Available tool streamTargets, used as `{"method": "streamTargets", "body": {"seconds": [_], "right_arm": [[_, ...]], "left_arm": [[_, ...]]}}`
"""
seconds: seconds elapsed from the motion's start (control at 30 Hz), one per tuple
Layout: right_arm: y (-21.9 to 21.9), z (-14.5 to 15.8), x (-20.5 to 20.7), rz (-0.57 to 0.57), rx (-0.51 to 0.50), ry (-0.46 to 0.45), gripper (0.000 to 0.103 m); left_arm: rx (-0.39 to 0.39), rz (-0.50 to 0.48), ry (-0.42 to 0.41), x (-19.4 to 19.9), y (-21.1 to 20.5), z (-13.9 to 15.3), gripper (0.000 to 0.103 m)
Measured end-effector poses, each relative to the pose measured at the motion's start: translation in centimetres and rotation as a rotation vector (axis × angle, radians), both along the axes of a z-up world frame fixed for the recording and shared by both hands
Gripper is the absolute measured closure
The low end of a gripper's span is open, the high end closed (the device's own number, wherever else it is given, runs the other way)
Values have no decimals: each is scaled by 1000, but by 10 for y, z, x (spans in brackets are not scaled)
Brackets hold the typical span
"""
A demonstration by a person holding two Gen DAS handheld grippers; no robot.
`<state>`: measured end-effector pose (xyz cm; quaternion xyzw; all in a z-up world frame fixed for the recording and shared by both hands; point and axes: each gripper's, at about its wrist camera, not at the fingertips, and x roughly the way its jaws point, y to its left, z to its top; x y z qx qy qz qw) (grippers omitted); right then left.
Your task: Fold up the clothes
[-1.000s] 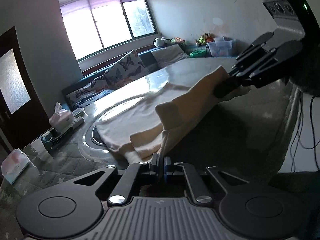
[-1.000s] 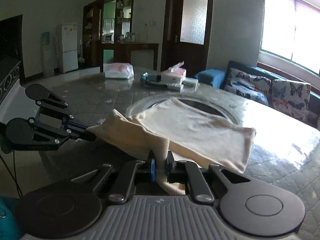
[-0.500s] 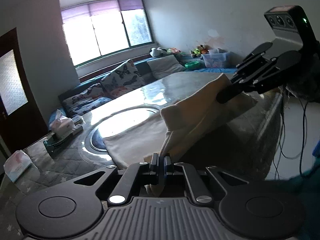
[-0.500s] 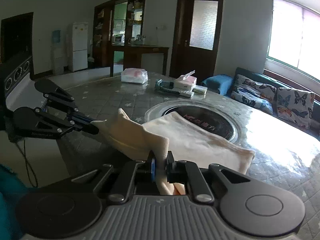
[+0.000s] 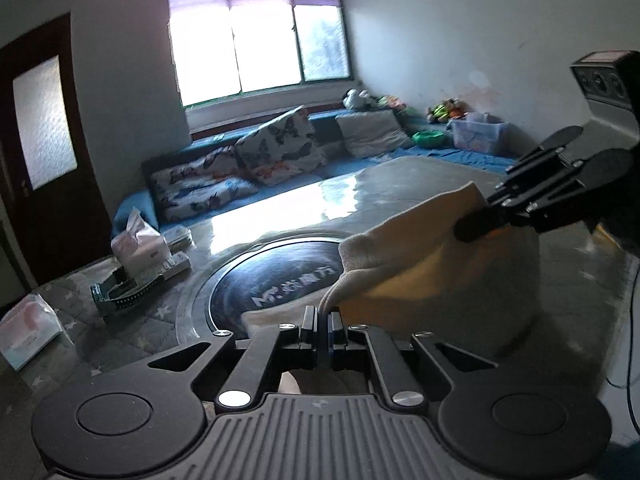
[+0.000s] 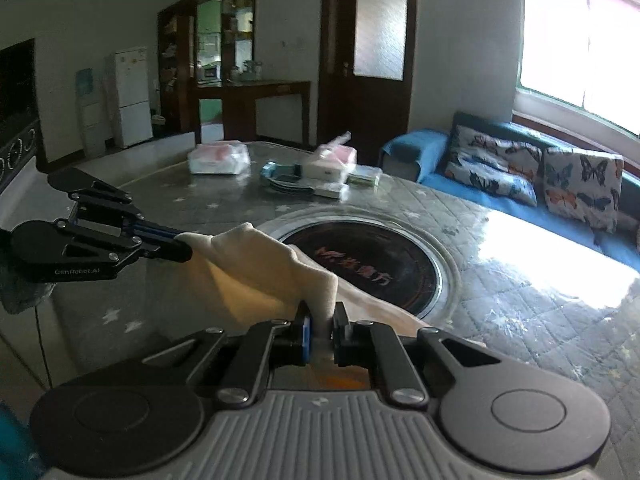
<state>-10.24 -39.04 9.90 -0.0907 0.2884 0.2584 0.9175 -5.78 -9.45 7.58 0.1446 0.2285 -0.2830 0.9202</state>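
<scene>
Over the near edge of the table: a cream garment (image 5: 440, 276) hung lifted between two hand-held grippers.

Left gripper (image 5: 322, 322): its jaws were pressed nearly together on one corner of the cloth, which rose from between the fingers.

Right gripper (image 6: 320, 320): its jaws were closed down to a narrow gap filled by a pinch of the same cloth, at the opposite corner.

Garment position: most of the cloth was raised off the table (image 6: 520, 300), stretched in a sagging band from one gripper to the other; a lower edge trailed toward the tabletop beside the dark round inset (image 5: 276, 276) in the middle of the table. Whether that edge touched the surface could not be told.

Why it was held this way: gripping two corners apart likely kept one edge taut and straight, so the cloth could be carried over and laid down as a clean fold.

Task stage: judged mid-fold, with the cloth in the air and not yet set down.

Risk: the grips looked shallow, so a corner might slip if the pull tightened.

Table surroundings: a tissue box (image 5: 138, 240) and a pink-and-white packet (image 6: 218, 158) sat at the far side, well apart from the garment.

Room: a blue sofa with butterfly cushions (image 5: 276, 148) stood under a bright window (image 5: 256, 44).
</scene>
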Motion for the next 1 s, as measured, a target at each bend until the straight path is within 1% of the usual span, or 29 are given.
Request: {"method": "streamTargets", "body": {"seconds": [0.13,0.23,0.3,0.33,0.37,0.43,0.5,0.6,0.7,0.83,1.0], "right_arm": [[-1,-11,48,-29,-8,37,94],[-3,-24,85,-67,-10,75,94],[-2,-36,104,-92,-16,98,93],[-2,-43,112,-102,-22,113,92],[-1,-50,119,-117,-23,125,91],[-2,-63,129,-140,-27,159,89],[-5,-73,136,-164,-20,186,82],[-14,-77,137,-199,2,191,81],[-25,-68,130,-226,13,162,81],[-40,-56,114,-247,16,147,81],[-50,-48,82,-249,17,142,81]], "left_arm": [[26,43,48,49,-14,-8,98],[53,74,86,83,-27,-21,98],[60,108,127,103,-33,-32,98],[60,117,144,110,-34,-38,97],[63,128,157,116,-36,-43,94],[76,140,180,124,-38,-52,93],[94,152,196,127,-40,-58,88],[110,172,189,126,-38,-60,85],[102,199,180,126,-33,-56,85],[60,243,186,123,-24,-44,85],[0,193,178,102,-26,-27,85]]}}
